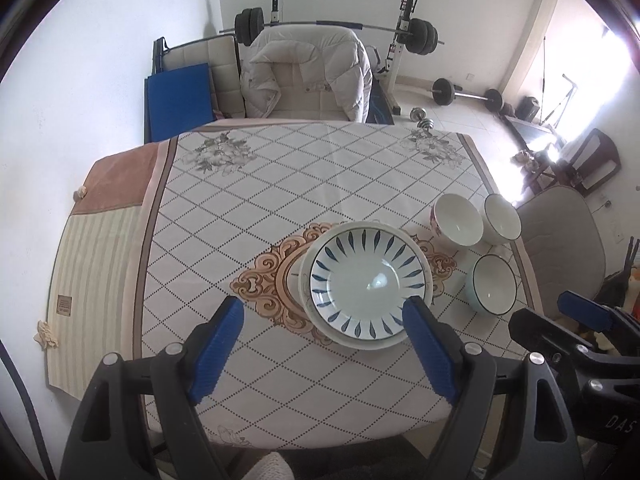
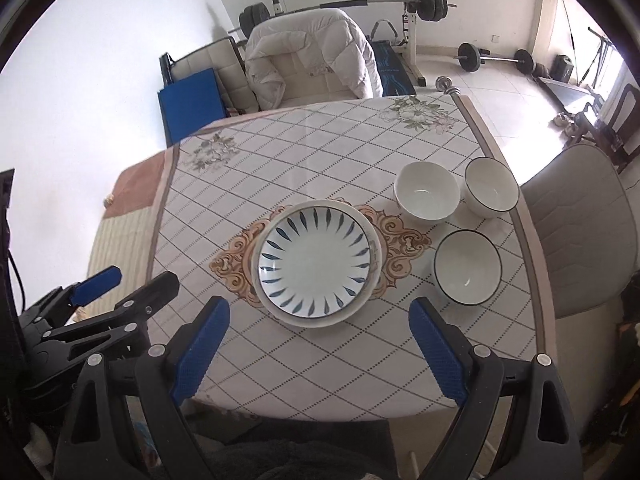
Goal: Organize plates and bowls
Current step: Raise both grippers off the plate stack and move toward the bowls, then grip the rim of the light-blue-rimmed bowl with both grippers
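A: Blue pads point(image 1: 218, 354) sit nearest the lens, and both pairs of jaws stand wide apart with nothing between them. So the left gripper point(image 1: 324, 320) and the right gripper point(image 2: 320, 320) are both empty, held above the near edge of the table point(image 1: 260, 168).

B: And the plates point(image 2: 318, 264)?

A: Just ahead of both grippers, slightly right of the left one's midline and about centred for the right. It's a stack: a white plate with blue leaf strokes round its rim lies on top of a plainer, wider white one, whose edge shows all round.

B: The plates look done, then. What's left?

A: I'd judge the bowls. Three stand apart, ahead and to the right of the right gripper: a near bowl point(image 2: 468, 266) with a dark rim, a white bowl point(image 2: 426, 192) beyond it, and a far bowl point(image 2: 492, 188), also dark-rimmed, close to the table's right edge.

B: How would you go at them?

A: With the right gripper, since it is closer. Come down over a bowl's wall with one pad inside and one outside, and close gently; glazed ware is slick and could slip or tip. Start with the near bowl so the wrist doesn't have to cross over it. The far one sits by the edge, so nudge nothing outward.

B: And the left gripper?

A: Keep it clear, or steady the receiving bowl while the other nests in.
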Tool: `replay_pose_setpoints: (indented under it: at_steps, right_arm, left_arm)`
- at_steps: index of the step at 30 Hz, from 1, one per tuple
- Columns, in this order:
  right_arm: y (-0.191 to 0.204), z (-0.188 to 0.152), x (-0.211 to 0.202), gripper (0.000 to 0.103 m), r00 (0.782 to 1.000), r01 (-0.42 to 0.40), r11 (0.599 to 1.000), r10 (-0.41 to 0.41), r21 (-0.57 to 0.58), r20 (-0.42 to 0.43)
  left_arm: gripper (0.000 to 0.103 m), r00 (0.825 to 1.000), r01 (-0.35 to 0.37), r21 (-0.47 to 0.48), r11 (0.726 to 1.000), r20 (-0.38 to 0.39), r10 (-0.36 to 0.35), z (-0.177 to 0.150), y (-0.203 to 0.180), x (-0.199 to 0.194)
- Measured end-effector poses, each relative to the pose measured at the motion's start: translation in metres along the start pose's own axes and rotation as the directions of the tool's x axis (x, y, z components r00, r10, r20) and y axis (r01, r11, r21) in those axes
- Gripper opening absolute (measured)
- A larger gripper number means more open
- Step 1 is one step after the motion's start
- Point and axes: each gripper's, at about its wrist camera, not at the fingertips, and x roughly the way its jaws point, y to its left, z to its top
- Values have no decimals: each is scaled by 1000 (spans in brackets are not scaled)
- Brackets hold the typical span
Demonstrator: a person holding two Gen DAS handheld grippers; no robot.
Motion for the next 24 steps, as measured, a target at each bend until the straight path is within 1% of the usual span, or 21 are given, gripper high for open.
replay_pose_setpoints:
  at_steps: [1, 2, 5, 7, 9, 11, 13, 14, 15, 17, 19, 21, 22, 23, 24]
  right_arm:
    - [-5, 0, -2, 93, 1000, 16, 1000, -16, -2, 16]
    - [-10, 0, -4, 93, 998, 55, 998, -55, -7, 39]
    - [-30, 1, -8, 93, 978, 186, 983, -184, -11, 98]
    - [-52, 3, -8, 93, 970, 222, 975, -222, 12, 100]
    - [-79, 7, -3, 93, 964, 251, 967, -255, 51, 82]
    - [-108, 11, 5, 93, 956, 283, 956, -288, 82, 57]
    - [-138, 16, 15, 93, 944, 326, 939, -330, 112, 19]
    - [-155, 18, 21, 93, 944, 328, 937, -330, 121, 0]
    - [-173, 21, 29, 93, 949, 314, 940, -314, 132, -19]
    - [-208, 25, 48, 93, 966, 257, 953, -247, 161, -76]
    - [-242, 29, 70, 93, 978, 182, 963, -156, 200, -139]
    - [-272, 30, 96, 93, 978, 130, 966, -88, 223, -190]
    - [-283, 32, 110, 93, 975, 107, 969, -59, 223, -213]
    - [-292, 33, 125, 93, 970, 92, 972, -38, 218, -239]
    - [-301, 33, 140, 93, 963, 71, 975, -12, 209, -270]
  left_arm:
    - [81, 999, -10, 14, 1000, 35, 10, 3, -3, -3]
    - [81, 997, -27, 32, 999, 69, 24, 6, -7, -5]
    - [81, 986, -67, 76, 995, 156, 55, 16, -23, -8]
    - [81, 977, -81, 100, 992, 203, 59, 23, -36, -6]
    - [81, 968, -99, 122, 988, 240, 68, 30, -50, -2]
    - [81, 968, -91, 142, 986, 244, 54, 37, -66, 7]
    - [81, 977, -60, 163, 985, 211, 25, 43, -82, 23]
    - [81, 983, -46, 170, 984, 185, 14, 47, -91, 33]
    - [81, 988, -36, 179, 983, 155, 8, 49, -101, 45]
    - [81, 997, -32, 205, 978, 80, 16, 51, -124, 73]
    - [81, 1000, -11, 217, 976, -15, 14, 51, -145, 104]
    - [80, 993, 45, 212, 976, -114, -21, 47, -166, 135]
    - [73, 988, 56, 207, 977, -156, -24, 44, -175, 151]
    - [69, 978, 78, 207, 975, -204, -35, 42, -184, 166]
    - [61, 967, 98, 202, 975, -251, -45, 38, -193, 182]
